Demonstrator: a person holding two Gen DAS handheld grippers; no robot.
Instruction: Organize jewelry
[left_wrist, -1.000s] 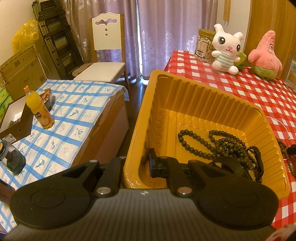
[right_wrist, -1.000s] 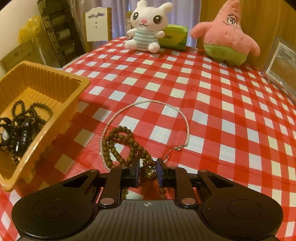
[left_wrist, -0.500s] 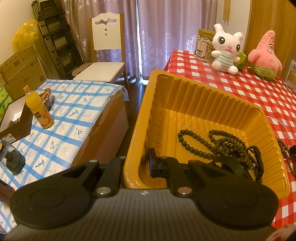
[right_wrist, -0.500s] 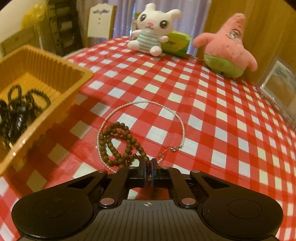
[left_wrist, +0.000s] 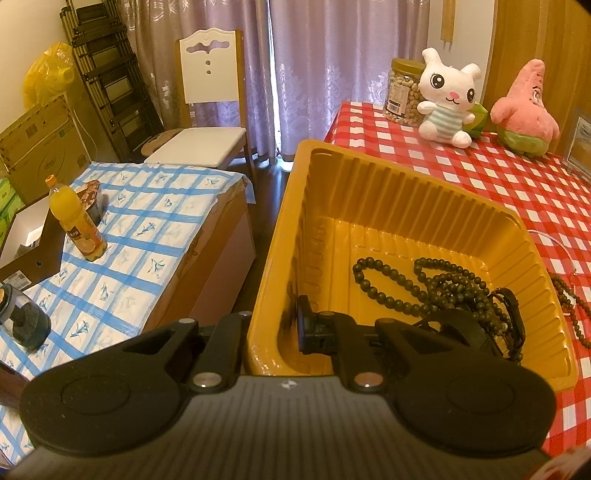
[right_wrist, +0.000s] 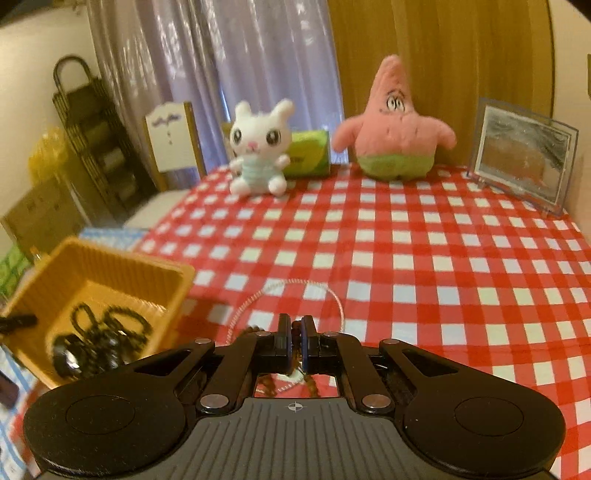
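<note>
A yellow plastic tray (left_wrist: 369, 192) stands at the left edge of the red checked table; it also shows in the right wrist view (right_wrist: 110, 266). Dark bead bracelets (left_wrist: 439, 284) lie in it. My left gripper (left_wrist: 273, 328) is shut on the tray's near wall, one finger inside and one outside. My right gripper (right_wrist: 294, 341) is shut on a brown bead bracelet (right_wrist: 295, 363), lifted above the table, beads hanging below the fingers. A thin white pearl necklace (right_wrist: 295, 282) lies on the cloth under it.
A white rabbit plush (right_wrist: 258, 155), a green box (right_wrist: 308, 157), a pink starfish plush (right_wrist: 393, 133) and a picture frame (right_wrist: 522, 155) stand at the table's back. A nut jar (left_wrist: 402, 92) stands beside the rabbit. A low blue-checked table (left_wrist: 122, 236) with a juice bottle (left_wrist: 75, 221) stands left.
My right gripper has closed on the brown bead bracelet and risen from the cloth with it, so the view now looks across the table. The left gripper and tray have not moved.
</note>
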